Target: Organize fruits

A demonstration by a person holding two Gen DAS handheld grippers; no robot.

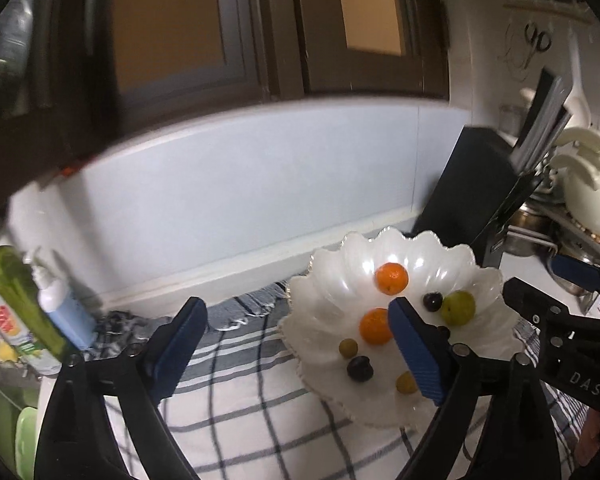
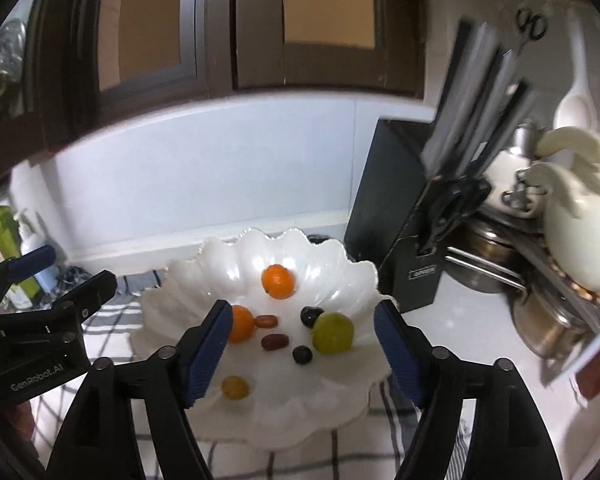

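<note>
A white scalloped bowl [image 2: 340, 276] sits on a checked cloth [image 1: 240, 412]. In it lie two small oranges [image 2: 277, 281], a green fruit [image 2: 333, 333], dark grapes [image 2: 302, 355], two reddish dates [image 2: 275, 341] and a yellow-green grape [image 2: 235, 387]. The bowl also shows in the left wrist view [image 1: 340, 280]. My right gripper [image 2: 304, 354] is open and empty, its fingers on either side of the bowl's front. My left gripper [image 1: 296, 350] is open and empty, to the left of the bowl, with its right finger over the bowl's front.
A black knife block [image 2: 404, 216] stands behind the bowl on the right. Metal pots [image 2: 500, 272] and a white jug [image 2: 580, 224] are at the far right. A green bottle [image 1: 16, 304] and a pump bottle [image 1: 60, 304] stand on the left. A white wall runs behind.
</note>
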